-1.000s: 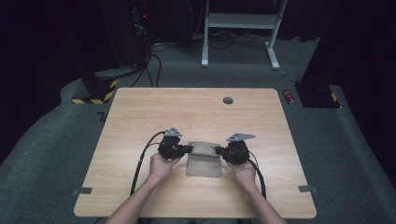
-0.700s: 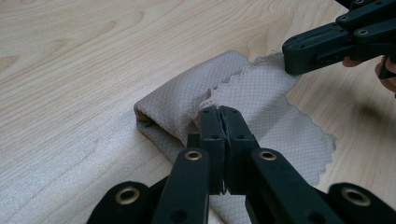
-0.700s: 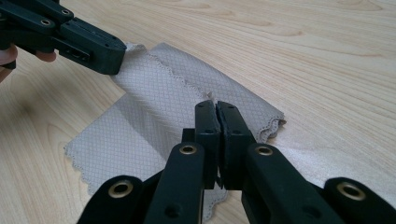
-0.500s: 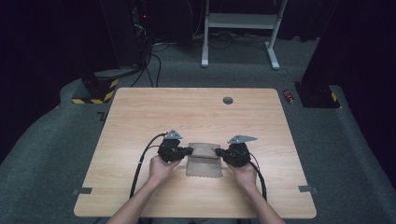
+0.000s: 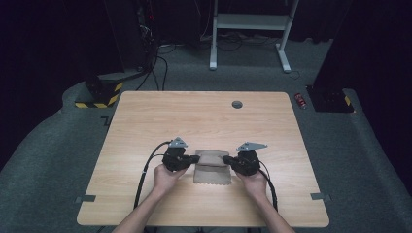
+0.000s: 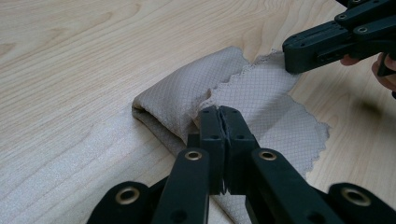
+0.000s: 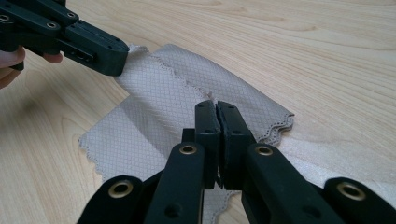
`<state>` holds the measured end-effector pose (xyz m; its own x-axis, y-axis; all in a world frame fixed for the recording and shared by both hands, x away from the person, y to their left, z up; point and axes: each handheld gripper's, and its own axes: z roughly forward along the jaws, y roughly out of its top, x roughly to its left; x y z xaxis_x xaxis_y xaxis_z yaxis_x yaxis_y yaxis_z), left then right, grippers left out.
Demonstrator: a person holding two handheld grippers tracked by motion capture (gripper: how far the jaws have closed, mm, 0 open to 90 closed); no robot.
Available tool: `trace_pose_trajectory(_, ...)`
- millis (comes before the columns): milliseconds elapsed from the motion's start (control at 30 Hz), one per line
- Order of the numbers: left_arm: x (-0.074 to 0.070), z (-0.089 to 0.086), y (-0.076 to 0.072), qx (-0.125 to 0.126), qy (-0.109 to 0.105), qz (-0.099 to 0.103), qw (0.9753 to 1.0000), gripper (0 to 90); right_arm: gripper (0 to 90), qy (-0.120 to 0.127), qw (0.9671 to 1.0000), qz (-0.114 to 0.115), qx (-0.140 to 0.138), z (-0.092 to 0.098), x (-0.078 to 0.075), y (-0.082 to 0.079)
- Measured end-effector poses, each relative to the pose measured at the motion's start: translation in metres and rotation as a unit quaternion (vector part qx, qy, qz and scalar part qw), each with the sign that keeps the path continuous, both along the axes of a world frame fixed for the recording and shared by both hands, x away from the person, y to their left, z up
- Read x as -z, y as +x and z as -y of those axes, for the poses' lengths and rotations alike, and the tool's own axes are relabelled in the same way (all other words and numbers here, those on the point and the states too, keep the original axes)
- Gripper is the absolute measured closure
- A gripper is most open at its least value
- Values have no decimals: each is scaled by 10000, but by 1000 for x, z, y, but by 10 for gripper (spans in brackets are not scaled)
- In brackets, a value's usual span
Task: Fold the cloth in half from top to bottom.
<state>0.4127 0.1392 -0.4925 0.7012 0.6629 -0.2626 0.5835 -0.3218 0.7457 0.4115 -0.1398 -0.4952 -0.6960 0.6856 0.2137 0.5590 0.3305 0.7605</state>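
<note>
A beige cloth (image 5: 211, 167) with scalloped edges lies on the near middle of the wooden table (image 5: 145, 121), partly folded, with its far portion doubled over. The left gripper (image 5: 193, 159) pinches the cloth's left edge, its jaws pressed together on the fabric at the fold, as the left gripper view shows (image 6: 219, 112). The right gripper (image 5: 227, 159) clamps the opposite edge, jaws likewise closed on the cloth (image 7: 215, 106). The person's hands (image 5: 165, 177) grip both tools from the near side, cables trailing back.
</note>
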Motion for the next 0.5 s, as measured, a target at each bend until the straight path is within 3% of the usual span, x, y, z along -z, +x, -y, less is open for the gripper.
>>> trace_pose_trajectory(500, 1, 1, -6, 77, 66, 55, 9999, 882, 876, 17, 10000, 43, -43, 3, 1, -8)
